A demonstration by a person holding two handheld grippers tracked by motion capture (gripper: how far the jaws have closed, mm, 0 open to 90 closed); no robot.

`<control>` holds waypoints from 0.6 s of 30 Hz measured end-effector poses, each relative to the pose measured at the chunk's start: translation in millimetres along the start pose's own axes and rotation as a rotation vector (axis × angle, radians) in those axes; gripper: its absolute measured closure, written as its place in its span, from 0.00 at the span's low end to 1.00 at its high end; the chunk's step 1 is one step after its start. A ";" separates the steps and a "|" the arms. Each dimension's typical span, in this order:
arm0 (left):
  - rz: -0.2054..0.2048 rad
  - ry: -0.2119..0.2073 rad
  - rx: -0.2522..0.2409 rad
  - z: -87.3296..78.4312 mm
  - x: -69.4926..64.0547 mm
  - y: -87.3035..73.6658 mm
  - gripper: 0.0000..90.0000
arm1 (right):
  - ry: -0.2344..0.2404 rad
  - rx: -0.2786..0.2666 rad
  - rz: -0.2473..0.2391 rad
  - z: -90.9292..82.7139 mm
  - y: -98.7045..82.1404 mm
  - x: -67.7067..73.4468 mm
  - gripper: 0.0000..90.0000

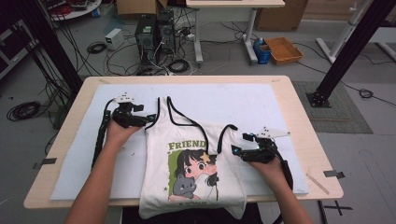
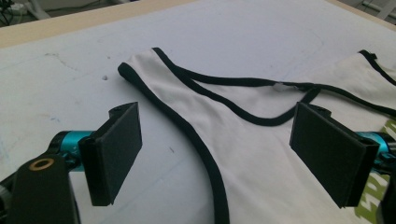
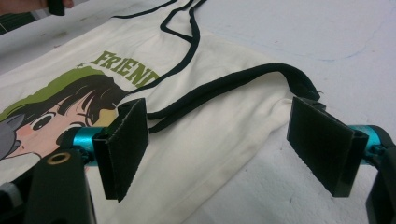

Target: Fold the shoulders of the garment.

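A white tank top (image 1: 187,140) with black trim, a cartoon print and the word FRIEND lies flat on the pale mat (image 1: 261,100), its hem hanging over the near table edge. My left gripper (image 1: 150,117) stands open at the top's left armhole; in the left gripper view its jaws straddle the black-trimmed edge (image 2: 205,154) of the tank top (image 2: 261,154). My right gripper (image 1: 239,143) is open at the right armhole. Between its jaws in the right gripper view lies the folded-over right strap (image 3: 243,84) on the tank top (image 3: 196,154). Neither holds cloth.
The mat covers most of a wooden table (image 1: 303,140). Beyond the far edge are computer towers (image 1: 152,35), cables on the floor, an orange crate (image 1: 283,49) and black frame posts (image 1: 345,51). Bare mat lies left, right and behind the top.
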State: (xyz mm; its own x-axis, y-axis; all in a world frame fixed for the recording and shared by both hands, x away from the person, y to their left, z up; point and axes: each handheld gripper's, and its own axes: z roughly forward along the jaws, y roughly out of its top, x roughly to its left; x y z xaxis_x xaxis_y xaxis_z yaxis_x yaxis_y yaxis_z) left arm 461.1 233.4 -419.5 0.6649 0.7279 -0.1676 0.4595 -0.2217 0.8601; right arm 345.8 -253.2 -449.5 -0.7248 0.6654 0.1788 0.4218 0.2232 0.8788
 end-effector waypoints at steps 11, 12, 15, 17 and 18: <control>-0.091 0.030 0.059 47.2 21.1 2.4 0.19 | 0.016 0.009 0.001 0.9 0.4 -0.1 0.24; -0.089 0.041 0.074 49.7 22.7 -0.1 0.19 | 0.018 0.009 -0.002 0.8 0.3 -0.6 0.24; -0.102 0.060 0.081 51.8 26.3 -2.7 0.19 | 0.023 0.008 0.002 0.9 0.3 -1.2 0.24; -0.106 0.068 0.061 50.5 28.0 -1.8 0.19 | 0.026 0.009 0.003 1.0 0.3 -1.4 0.24; -0.104 0.072 0.058 50.1 28.7 -1.4 0.19 | 0.028 0.011 0.004 1.2 0.4 -1.4 0.24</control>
State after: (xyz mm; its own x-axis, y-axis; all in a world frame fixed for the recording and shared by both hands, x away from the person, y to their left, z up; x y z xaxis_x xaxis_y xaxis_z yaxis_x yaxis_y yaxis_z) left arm 509.0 222.1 -449.7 0.5689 0.7930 -0.2180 0.5587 -0.1780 0.8101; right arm 347.7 -253.1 -449.9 -0.7381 0.6461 0.1943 0.4301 0.2286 0.8734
